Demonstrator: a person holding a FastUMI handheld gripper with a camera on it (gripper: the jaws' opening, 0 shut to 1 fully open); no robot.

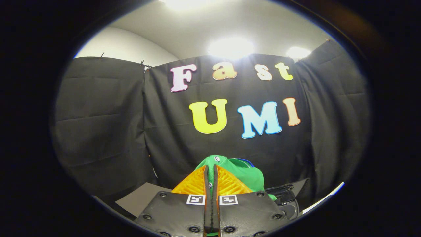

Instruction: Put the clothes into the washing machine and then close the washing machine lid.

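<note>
- The hand-held gripper (pixel 211 179) was clamped tight on a green garment (pixel 245 174), its two fingers pressed nearly together with a thin fold of the cloth pinched between them.
- The garment bunched up just ahead of the fingertips and spilled to the right of them, a soft, crumpled knit with a sliver of blue trim at its far edge and a small pale button near its top.
- The fingers' inner faces were ribbed, wedge-shaped pads that narrowed toward the tips.
- The clothing appeared to be lifted clear and in carriage, which put the task at the loading step, with the lid still to be closed.
- Low and to the right of the fingers sat a dark, glossy, curved object (pixel 286 194), possibly part of the washing machine; that could not be confirmed.
- Low and to the left lay a flat grey tabletop (pixel 144 197).
- The next move seemed to call for tipping the hand-held gripper downward over the drum opening before letting go.
</note>
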